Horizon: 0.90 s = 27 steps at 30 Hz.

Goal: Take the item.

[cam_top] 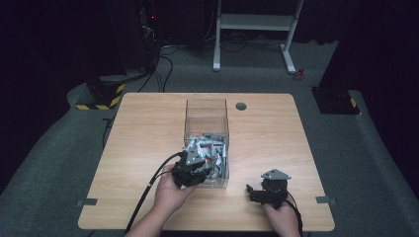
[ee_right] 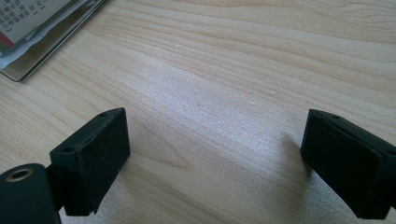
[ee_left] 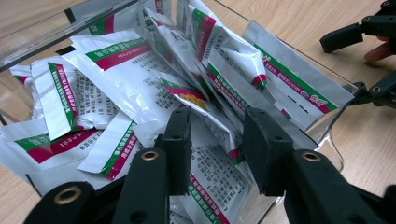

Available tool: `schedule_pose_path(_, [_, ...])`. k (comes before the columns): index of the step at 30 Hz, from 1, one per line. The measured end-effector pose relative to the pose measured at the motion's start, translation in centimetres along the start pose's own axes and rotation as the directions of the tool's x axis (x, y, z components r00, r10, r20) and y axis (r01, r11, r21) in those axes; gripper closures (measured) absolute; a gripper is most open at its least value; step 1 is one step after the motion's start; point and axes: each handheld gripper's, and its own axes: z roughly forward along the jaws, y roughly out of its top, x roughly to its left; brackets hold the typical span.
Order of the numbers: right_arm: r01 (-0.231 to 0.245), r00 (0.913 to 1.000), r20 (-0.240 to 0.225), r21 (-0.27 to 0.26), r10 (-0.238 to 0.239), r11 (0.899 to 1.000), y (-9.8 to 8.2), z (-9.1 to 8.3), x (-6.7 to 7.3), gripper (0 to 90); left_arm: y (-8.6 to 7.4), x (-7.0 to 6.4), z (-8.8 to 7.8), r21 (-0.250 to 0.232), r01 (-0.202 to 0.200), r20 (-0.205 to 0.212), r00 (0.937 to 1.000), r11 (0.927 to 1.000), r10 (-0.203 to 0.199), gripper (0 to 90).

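Black jaws of the left gripper [ee_left: 217, 154] reach into the clear box [ee_left: 327, 123], which stands on the bench [cam_top: 148, 128] just ahead of the person's left hand [cam_top: 170, 192]. Sachets [ee_left: 121, 74] fill its near end in a loose heap, white foil with green and red bands. They look light, thin and limp, likely slick on the faces and prone to slide over one another, so a pinch across a free edge or corner of a top sachet seems the safest hold; a grab in the middle of the pile may bring up several at once. This gripper stands partly closed, a sachet [ee_left: 212, 172] lying in the gap between the jaws, yet I cannot tell whether the pads press on it. In the high view the left gripper [cam_top: 193, 165] sits at the box's near left corner. To the right of the box, the right gripper [ee_right: 215, 158] hovers low over bare wood, jaws wide apart and holding nothing, the right hand [cam_top: 284, 217] behind it.
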Motion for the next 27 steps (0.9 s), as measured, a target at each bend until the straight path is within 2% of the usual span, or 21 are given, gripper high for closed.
schedule_pose_path(5, [0.0, 1.0, 0.0, 0.0, 0.0, 1.0, 0.0, 0.0, 0.0, 7.9, -0.3, 0.2, 0.1, -0.004, 0.034, 0.012, 0.9993, 0.9994, -0.034, 61.9])
schedule_pose_path(7, [0.001, 1.0, -0.001, 0.0, -0.001, 1.0, 0.0, 0.0, 0.0, 7.9, -0.4, 0.1, 0.1, -0.011, 0.029, 0.005, 0.9996, 0.9995, -0.029, 64.2])
schedule_pose_path(8, [0.001, 1.0, -0.002, 0.0, -0.001, 1.0, 0.0, 0.0, 0.0, 7.9, -0.4, 0.1, 0.0, -0.012, 0.029, 0.004, 0.9996, 0.9995, -0.029, 67.1])
schedule_pose_path(9, [0.001, 1.0, -0.002, 0.0, -0.001, 1.0, 0.0, 0.0, 0.0, 7.9, -0.5, 0.1, 0.0, -0.011, 0.034, 0.018, 0.9993, 0.9994, -0.034, 67.1])
schedule_pose_path(10, [0.001, 1.0, -0.002, 0.0, -0.001, 1.0, 0.0, 0.0, 0.0, 7.9, -0.6, 0.2, 0.0, -0.015, 0.053, 0.038, 0.9979, 0.9985, -0.052, 72.5])
schedule_pose_path(16, [0.001, 1.0, -0.002, 0.0, -0.001, 1.0, 0.0, 0.0, 0.0, 7.9, -0.9, 0.3, 0.1, -0.015, 0.053, 0.059, 0.9969, 0.9985, -0.052, 84.1])
schedule_pose_path(22, [0.001, 1.0, -0.002, 0.0, -0.001, 1.0, 0.0, 0.0, 0.0, 7.9, -1.0, 0.4, -0.5, -0.06, 0.059, 0.046, 0.9974, 0.9965, -0.056, 86.7])
schedule_pose_path(27, [0.001, 1.0, -0.002, 0.0, -0.001, 1.0, 0.0, 0.0, 0.0, 7.9, -1.2, 0.6, -1.3, -0.113, 0.068, 0.029, 0.9975, 0.9913, -0.065, 86.9])
